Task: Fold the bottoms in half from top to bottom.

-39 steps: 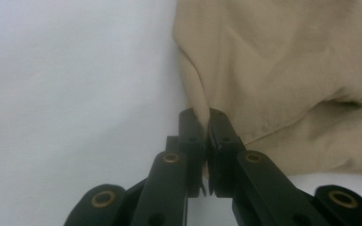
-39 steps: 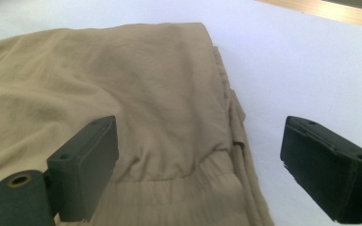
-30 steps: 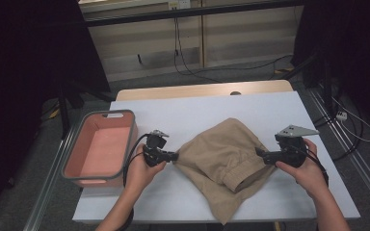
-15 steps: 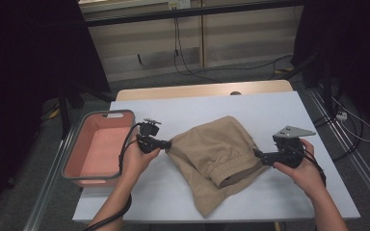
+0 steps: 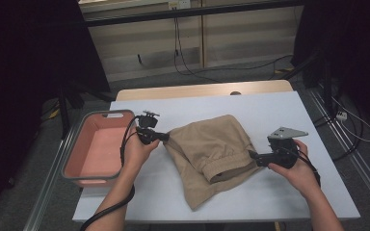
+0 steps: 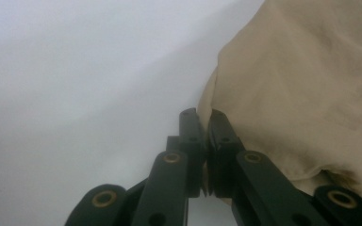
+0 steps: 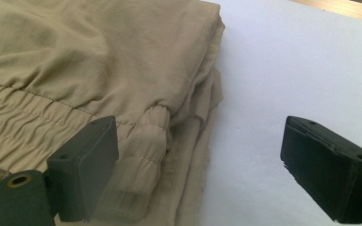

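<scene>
Item: crumpled tan fabric garment with elastic waistband [image 5: 213, 156], lying centre of frame on the white counter [image 5: 289, 113]. I have my left claw [image 5: 166, 137] pressed together, pinching the garment's left edge. My right claw [image 5: 251, 155] stands spread at the garment's right edge, one jaw over the waistband, nothing gripped. Salmon-pink rectangular plastic bin [image 5: 96, 149] sits at left, beside the counter. Room: dark, wooden panels behind, cables on floor.
</scene>
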